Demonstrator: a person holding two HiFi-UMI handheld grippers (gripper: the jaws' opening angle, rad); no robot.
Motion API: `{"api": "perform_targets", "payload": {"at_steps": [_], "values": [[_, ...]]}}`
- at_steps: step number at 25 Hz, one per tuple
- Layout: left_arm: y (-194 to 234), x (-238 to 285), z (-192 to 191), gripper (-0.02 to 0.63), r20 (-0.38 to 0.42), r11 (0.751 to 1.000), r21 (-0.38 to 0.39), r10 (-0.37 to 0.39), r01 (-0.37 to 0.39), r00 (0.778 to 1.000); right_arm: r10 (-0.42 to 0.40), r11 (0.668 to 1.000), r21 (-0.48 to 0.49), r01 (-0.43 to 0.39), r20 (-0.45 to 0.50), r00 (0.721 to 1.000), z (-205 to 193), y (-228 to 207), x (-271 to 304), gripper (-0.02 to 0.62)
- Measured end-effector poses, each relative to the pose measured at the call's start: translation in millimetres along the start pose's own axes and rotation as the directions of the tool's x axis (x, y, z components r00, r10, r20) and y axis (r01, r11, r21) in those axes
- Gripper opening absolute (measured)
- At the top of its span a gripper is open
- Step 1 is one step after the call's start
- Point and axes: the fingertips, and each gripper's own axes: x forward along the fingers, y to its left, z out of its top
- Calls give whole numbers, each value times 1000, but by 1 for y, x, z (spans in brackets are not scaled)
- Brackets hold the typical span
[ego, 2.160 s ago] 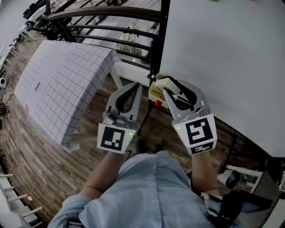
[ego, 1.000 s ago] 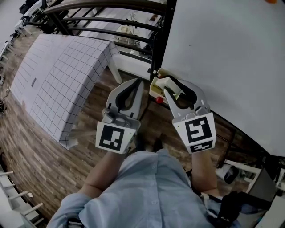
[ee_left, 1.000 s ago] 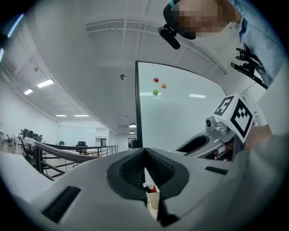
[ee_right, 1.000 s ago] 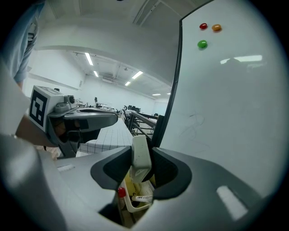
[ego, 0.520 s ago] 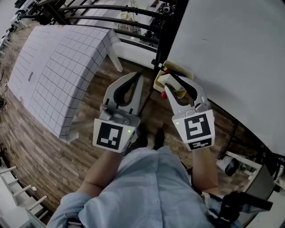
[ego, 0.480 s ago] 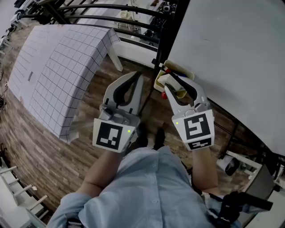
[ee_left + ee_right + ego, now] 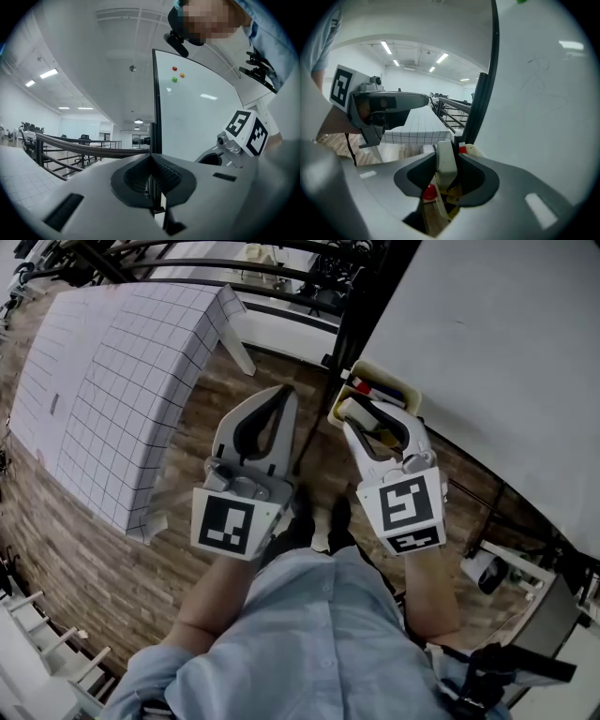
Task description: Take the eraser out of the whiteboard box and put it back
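My right gripper (image 7: 356, 415) is shut on the eraser (image 7: 360, 412), a cream block that stands upright between the pads (image 7: 445, 163). Its tip hangs just above the near end of the whiteboard box (image 7: 401, 387), a cream tray fixed at the lower left corner of the whiteboard (image 7: 506, 343). Red and blue markers (image 7: 373, 390) lie in the box. A red cap (image 7: 429, 191) shows under the eraser in the right gripper view. My left gripper (image 7: 281, 397) is shut with nothing in it (image 7: 151, 158), held to the left of the box.
The whiteboard's black frame post (image 7: 364, 306) rises just behind the box. A table with a checked cloth (image 7: 112, 362) stands to the left, and black railings (image 7: 187, 251) run behind it. Wooden floor (image 7: 84, 549) lies below. The person's shirt (image 7: 309, 643) fills the bottom.
Both grippers have sunk a little. The eraser in the right jaws has come down closer to the box, whose markers now show beyond the jaw tips.
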Motion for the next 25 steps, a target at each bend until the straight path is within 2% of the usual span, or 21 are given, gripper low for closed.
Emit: {"api": "perform_targets", "payload": {"at_steps": [5, 13, 25], "values": [[4, 6, -7, -2, -8, 1000, -4, -9, 9, 1000, -9, 999, -34, 7, -38, 999, -6, 3, 10, 143], [2, 3, -7, -2, -11, 1000, -9, -21, 20, 1000, -30, 1000, -10, 30, -48, 998, -9, 2, 11, 153], [-3, -3, 5, -2, 10, 1000, 0, -6, 6, 1000, 13, 1000, 4, -13, -23, 1000, -1, 6, 0, 158]]}}
